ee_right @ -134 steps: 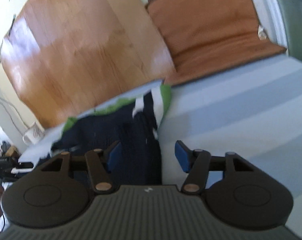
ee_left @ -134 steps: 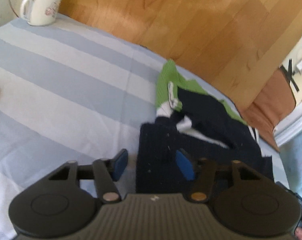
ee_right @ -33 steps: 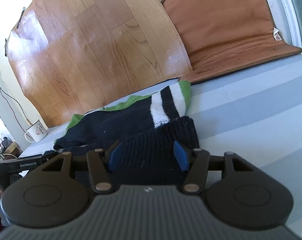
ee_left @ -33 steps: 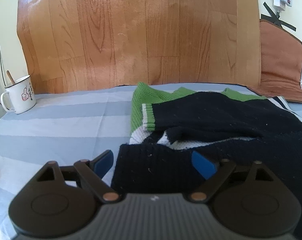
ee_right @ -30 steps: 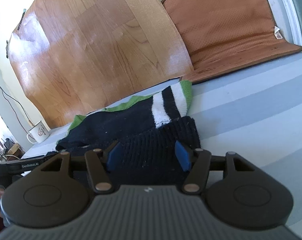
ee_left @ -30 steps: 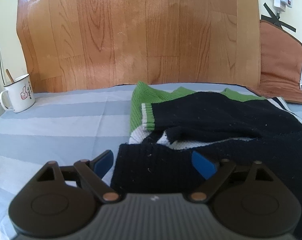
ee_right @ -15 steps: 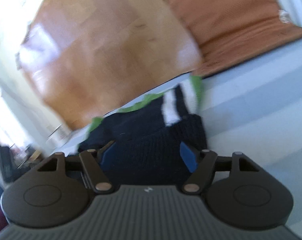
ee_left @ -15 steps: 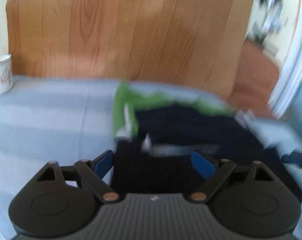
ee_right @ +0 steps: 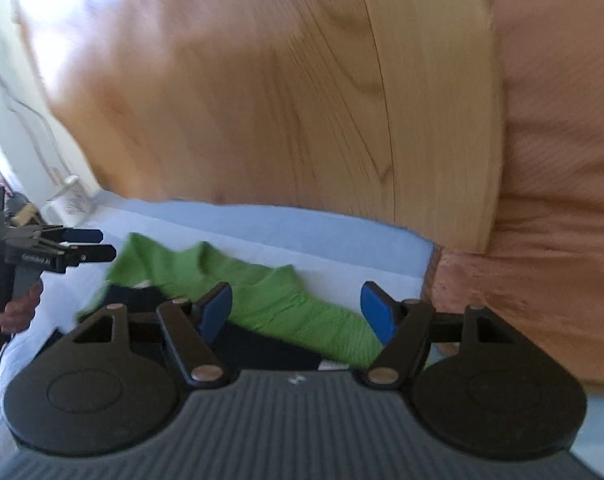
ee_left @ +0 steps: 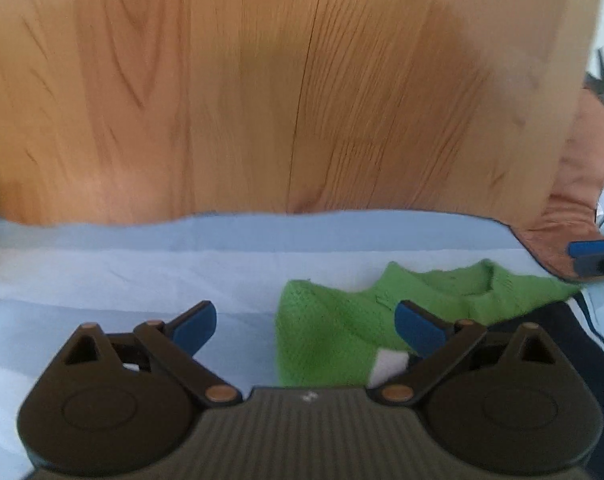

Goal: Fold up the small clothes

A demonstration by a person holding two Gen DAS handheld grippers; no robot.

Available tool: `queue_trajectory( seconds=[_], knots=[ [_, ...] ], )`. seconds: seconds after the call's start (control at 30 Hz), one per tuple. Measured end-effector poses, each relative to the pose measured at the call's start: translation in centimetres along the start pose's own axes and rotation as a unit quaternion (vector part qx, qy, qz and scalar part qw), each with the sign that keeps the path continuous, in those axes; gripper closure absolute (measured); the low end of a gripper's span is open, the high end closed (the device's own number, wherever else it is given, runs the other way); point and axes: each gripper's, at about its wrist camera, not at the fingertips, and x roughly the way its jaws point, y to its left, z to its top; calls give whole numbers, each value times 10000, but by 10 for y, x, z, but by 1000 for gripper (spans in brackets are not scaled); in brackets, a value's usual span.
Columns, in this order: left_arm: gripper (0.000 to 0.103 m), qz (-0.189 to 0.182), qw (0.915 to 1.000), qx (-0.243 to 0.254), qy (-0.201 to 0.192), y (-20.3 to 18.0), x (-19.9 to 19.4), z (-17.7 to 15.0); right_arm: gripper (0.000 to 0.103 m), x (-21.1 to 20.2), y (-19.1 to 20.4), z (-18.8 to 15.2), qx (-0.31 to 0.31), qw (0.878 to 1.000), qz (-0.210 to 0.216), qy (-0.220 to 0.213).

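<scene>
Both grippers unloaded above the green end of the garment.

I read the left gripper (ee_left: 305,322) with jaws opening, nothing between its blue pads (ee_left: 192,326); the right gripper (ee_right: 296,312) stands wide, pads clear of the knit; the sweater (ee_left: 413,312), green, white and dark, lies folded on the striped cloth (ee_left: 142,272); behind it stands a wood-grain board (ee_left: 262,80); a mug (ee_right: 72,200) sits far left.
</scene>
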Motion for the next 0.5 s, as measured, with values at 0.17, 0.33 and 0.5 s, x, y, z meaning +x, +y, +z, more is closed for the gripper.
queue_trajectory(
  seconds=[0.17, 0.33, 0.5],
  knots=[
    [89, 28, 9990, 286, 335, -5, 28, -2, 30, 46, 3, -1, -94, 9984, 219, 521],
    [89, 52, 9987, 436, 267, 11, 12, -16, 75, 56, 17, -9, -577, 9970, -7, 513],
    [79, 43, 9990, 337, 277, 16, 12, -14, 75, 51, 20, -6, -625, 9969, -33, 470]
  ],
)
